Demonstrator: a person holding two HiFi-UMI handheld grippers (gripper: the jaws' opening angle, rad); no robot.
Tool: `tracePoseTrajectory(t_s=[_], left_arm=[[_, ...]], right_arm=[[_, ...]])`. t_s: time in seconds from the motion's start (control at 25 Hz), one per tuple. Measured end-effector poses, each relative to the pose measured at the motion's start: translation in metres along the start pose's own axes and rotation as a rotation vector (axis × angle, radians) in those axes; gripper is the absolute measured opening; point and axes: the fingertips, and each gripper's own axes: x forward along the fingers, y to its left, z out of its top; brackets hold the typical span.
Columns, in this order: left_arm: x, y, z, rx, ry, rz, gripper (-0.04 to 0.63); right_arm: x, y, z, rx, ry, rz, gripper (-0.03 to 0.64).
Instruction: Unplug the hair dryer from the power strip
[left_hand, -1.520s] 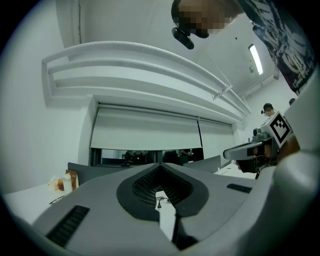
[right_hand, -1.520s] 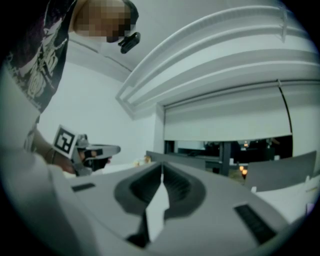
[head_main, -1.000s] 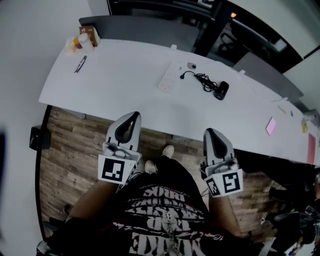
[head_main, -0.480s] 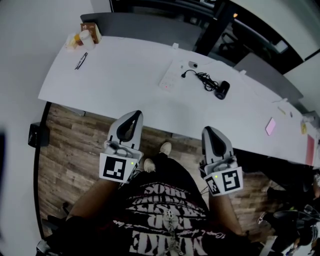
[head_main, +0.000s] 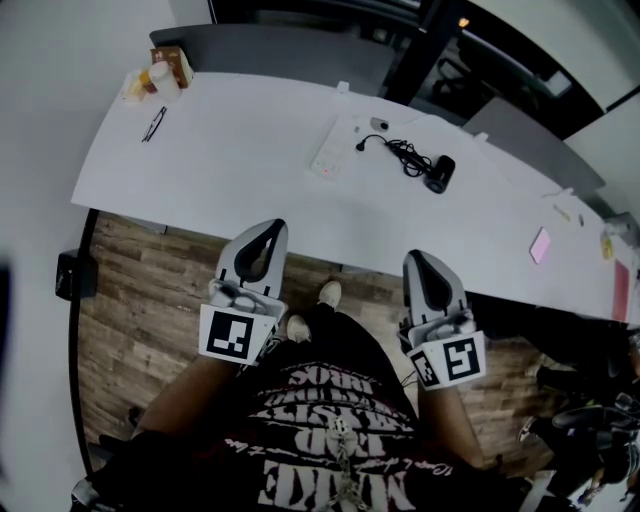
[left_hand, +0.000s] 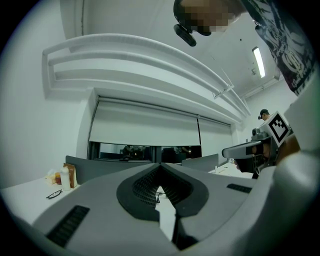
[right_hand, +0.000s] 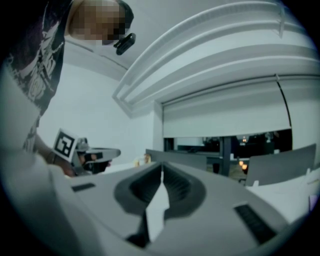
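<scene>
the left gripper (head_main: 272, 228) and right gripper (head_main: 414, 258), both pressed together and empty, hang at the near edge of the white table (head_main: 220, 170), well apart from the black hair dryer (head_main: 438, 176) lying just right of the power strip (head_main: 332, 150).

Over the last second the head view drifted slightly. The desk (head_main: 250, 170) slid a little up and to the left in the picture, and the power strip (head_main: 331, 150), hair dryer (head_main: 438, 174) and glasses (head_main: 153, 124) on it moved the same way. The pink note (head_main: 540, 244) near the desk's right end also rose a touch.
</scene>
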Motion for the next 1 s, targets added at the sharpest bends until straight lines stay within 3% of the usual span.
tracePoseTrajectory(t_s=[0.32,1.0], left_arm=[[0.012,-0.002,0.001,0.019,0.001,-0.007,0.026],[0.068,0.024,-0.011,0.088,0.061,0.036,0.026]], right_arm=[[0.004,-0.013,0.001,0.008,-0.018,-0.015,0.035],[0.075,-0.055,-0.006,0.059,-0.030,0.061,0.035]])
